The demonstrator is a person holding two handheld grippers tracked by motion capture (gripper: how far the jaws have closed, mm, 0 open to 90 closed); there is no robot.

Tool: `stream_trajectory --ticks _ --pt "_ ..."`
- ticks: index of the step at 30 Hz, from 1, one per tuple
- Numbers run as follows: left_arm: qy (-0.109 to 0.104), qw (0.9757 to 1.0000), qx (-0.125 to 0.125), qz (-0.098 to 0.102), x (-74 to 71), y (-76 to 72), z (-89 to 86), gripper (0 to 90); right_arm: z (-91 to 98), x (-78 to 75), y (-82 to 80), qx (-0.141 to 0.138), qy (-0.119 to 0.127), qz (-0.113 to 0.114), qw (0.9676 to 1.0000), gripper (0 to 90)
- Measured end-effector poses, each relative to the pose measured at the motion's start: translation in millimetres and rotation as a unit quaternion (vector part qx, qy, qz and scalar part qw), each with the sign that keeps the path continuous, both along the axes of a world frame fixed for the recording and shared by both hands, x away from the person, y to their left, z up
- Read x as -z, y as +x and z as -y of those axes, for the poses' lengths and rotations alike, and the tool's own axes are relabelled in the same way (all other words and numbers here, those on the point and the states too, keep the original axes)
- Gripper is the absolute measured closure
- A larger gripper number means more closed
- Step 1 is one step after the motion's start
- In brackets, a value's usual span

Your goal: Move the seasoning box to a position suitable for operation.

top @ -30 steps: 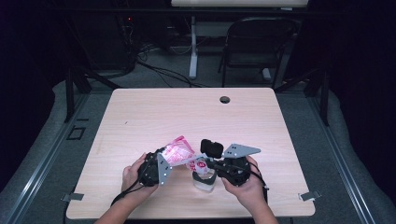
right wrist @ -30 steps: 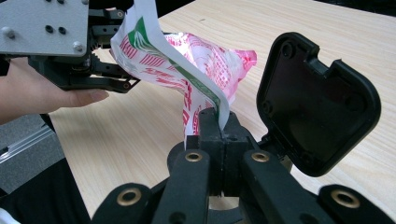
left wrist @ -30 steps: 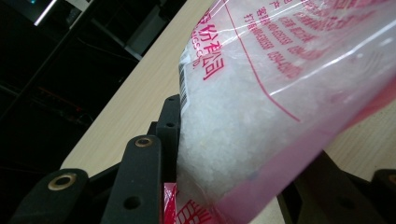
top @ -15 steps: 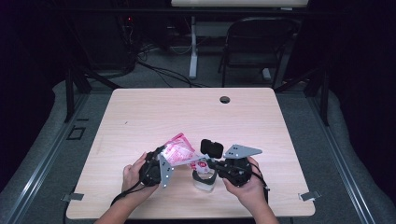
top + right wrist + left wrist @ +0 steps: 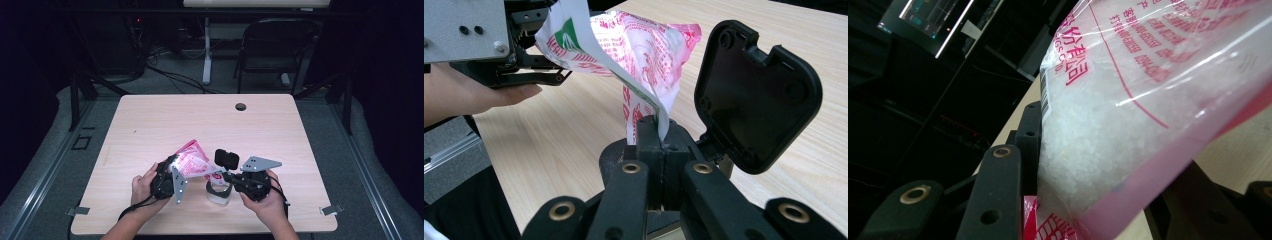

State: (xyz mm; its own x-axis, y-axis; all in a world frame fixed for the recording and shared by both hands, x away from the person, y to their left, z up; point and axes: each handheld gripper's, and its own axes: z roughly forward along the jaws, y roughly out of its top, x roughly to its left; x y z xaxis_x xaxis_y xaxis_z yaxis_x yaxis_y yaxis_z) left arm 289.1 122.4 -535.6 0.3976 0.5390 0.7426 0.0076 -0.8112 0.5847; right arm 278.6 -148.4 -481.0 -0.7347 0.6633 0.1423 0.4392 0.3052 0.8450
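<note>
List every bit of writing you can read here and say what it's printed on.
"GS CO." or similar, beside red Chinese characters: on the clear-and-pink bag of white granules, only partly legible.
Rows of small red print and a barcode on that bag: too blurred to read.
Nothing else carries readable text.

We see both grippers black: left gripper [image 5: 172, 175] and right gripper [image 5: 231, 178] each topped by grey three-cornered plate with small screws. Black cable trails from each toward near edge of table [image 5: 150, 120]. Brass-coloured rivets dot jaw links. Forearms bare, no sleeves.
</note>
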Motion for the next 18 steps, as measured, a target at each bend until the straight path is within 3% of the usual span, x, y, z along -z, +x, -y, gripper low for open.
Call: stream_trajectory --ticks 11,18 --pt "0.013 0.9994 0.000 0.031 -4.8 -3.5 3.2 63.7 4.2 2.1 -0.7 0.000 0.001 -0.004 1.0000 90.0" --pt "0.018 0.9991 0.001 0.039 -5.8 -4.8 4.1 63.8 4.2 4.0 -0.9 -0.001 -0.007 -0.007 1.0000 90.0"
